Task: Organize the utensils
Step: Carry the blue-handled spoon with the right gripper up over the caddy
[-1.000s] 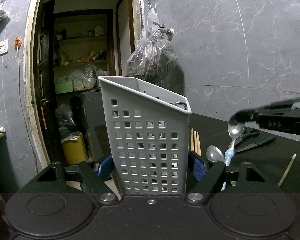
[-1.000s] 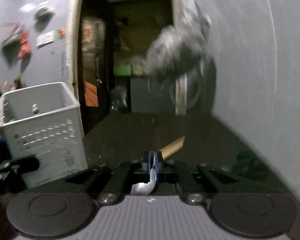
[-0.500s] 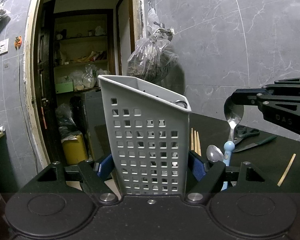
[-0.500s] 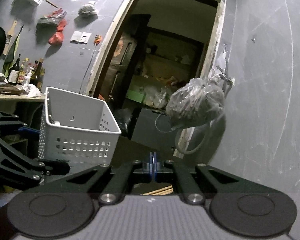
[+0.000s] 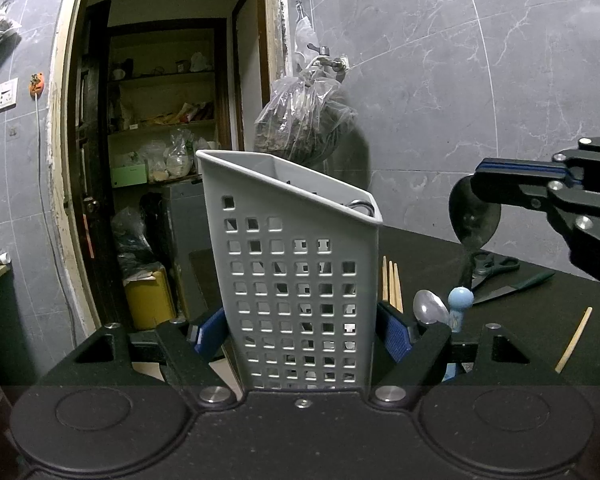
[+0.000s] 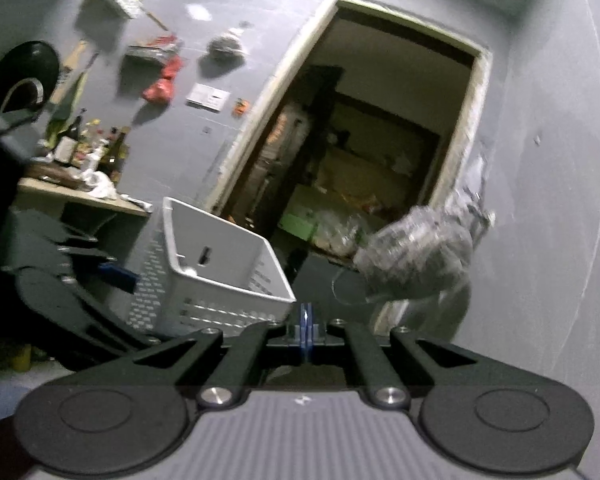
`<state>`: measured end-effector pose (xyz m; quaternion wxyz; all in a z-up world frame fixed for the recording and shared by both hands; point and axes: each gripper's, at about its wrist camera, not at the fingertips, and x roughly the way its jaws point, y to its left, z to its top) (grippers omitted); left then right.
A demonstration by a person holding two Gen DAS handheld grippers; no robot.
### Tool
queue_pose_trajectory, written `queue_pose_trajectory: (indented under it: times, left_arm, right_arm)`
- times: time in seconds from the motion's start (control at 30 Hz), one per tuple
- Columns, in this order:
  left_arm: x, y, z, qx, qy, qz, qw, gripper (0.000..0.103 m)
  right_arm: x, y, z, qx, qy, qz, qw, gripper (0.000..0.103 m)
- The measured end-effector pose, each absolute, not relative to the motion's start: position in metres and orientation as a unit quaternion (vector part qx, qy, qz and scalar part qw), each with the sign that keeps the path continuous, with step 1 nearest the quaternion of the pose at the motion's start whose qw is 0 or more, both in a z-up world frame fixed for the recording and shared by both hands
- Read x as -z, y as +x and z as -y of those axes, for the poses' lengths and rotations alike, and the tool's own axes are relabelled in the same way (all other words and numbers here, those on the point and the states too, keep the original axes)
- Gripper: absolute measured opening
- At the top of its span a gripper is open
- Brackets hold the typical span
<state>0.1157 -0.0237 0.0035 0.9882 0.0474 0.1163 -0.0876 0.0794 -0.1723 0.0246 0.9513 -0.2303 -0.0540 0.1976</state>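
So my left gripper (image 5: 300, 332) has its jaws clamped on both sides of the grey perforated utensil basket (image 5: 296, 276), holding it upright at the bench (image 5: 540, 312) edge. My right gripper (image 5: 500, 184) hangs off to the right of the basket with its jaws pinched tight on the bowl of a metal spoon (image 5: 474, 220), blue-tipped handle dangling down above the bench. Lying on the bench there's another spoon (image 5: 430, 306), some chopsticks (image 5: 392, 284), scissors (image 5: 496, 266) and one stray chopstick (image 5: 574, 338).
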Motion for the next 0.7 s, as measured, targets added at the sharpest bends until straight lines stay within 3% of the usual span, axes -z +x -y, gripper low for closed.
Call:
queue_pose_trajectory:
  times: [0.7]
  left_arm:
    - [-0.0027,0.1157,0.0224,0.086,0.049,-0.116,0.988,0.079]
  right_arm:
    - [-0.0277,0.0736,0.1763,-0.211,-0.208,0.038,0.954,0.002]
